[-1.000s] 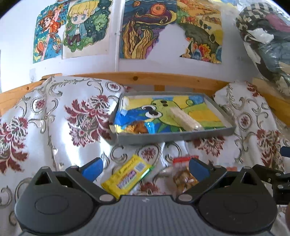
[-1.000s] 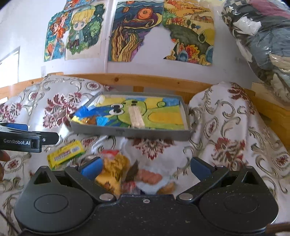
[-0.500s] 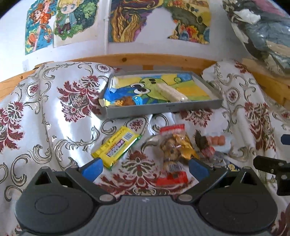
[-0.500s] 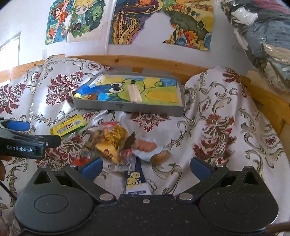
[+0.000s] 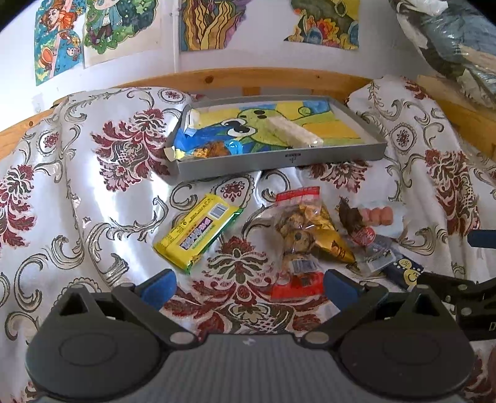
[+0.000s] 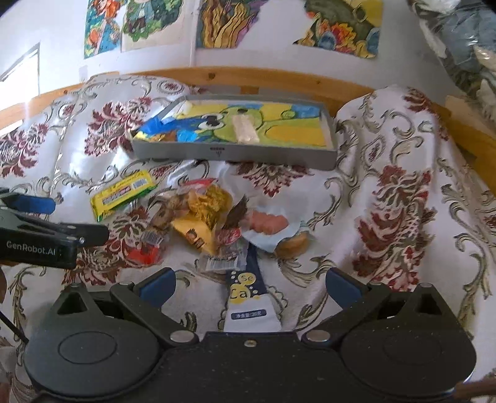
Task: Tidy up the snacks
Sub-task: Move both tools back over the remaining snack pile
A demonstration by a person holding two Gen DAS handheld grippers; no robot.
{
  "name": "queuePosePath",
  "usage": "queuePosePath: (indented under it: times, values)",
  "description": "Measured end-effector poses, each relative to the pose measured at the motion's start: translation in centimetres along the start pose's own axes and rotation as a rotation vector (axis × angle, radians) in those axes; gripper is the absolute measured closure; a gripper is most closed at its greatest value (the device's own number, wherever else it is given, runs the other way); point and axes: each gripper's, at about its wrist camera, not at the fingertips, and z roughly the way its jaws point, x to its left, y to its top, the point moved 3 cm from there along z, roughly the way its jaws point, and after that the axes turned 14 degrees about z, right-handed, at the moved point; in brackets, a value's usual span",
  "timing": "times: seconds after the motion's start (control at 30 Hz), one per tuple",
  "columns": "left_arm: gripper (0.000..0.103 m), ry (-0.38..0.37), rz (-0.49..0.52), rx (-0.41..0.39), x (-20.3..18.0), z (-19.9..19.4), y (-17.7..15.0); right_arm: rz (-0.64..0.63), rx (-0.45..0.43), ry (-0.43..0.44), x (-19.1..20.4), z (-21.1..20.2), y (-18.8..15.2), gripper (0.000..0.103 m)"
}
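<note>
A grey tray [image 5: 280, 158] [image 6: 232, 153] with a cartoon-printed floor lies at the back of the floral cloth; a white bar [image 5: 294, 131] [image 6: 245, 129] and a blue-wrapped snack [image 5: 201, 145] rest in it. In front of the tray lie a yellow bar [image 5: 197, 233] [image 6: 122, 196], a clear bag of cookies [image 5: 297, 235], a golden packet [image 6: 204, 217], pink sausages [image 6: 266, 220] and a dark blue sachet [image 6: 248, 293]. My left gripper [image 5: 248, 283] stands open above the cloth, nearer than the pile. My right gripper [image 6: 249, 285] is open too, straddling the blue sachet without touching it.
A wooden rail [image 5: 248, 79] runs behind the tray under a wall with posters [image 5: 214, 23]. Bundled bags [image 5: 449, 37] sit at the upper right. The floral cloth [image 5: 77, 186] is wrinkled and spreads left and right of the pile.
Both grippers have drawn back and up from the snacks, so the whole pile and more cloth show now. Both stay open; nothing was picked up.
</note>
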Motion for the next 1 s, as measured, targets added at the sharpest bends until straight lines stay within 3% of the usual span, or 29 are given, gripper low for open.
queuePosePath:
  times: [0.33, 1.0]
  values:
    - [0.0, -0.015, -0.037, 0.049, 0.3, 2.3, 0.5, -0.015, 0.0, 0.018, -0.7, 2.2, 0.5, 0.001]
    - [0.0, -0.046, -0.089, 0.058, -1.0, 6.9, 2.8, 0.022, 0.042, 0.098, -1.6, 4.9, 0.1, 0.02]
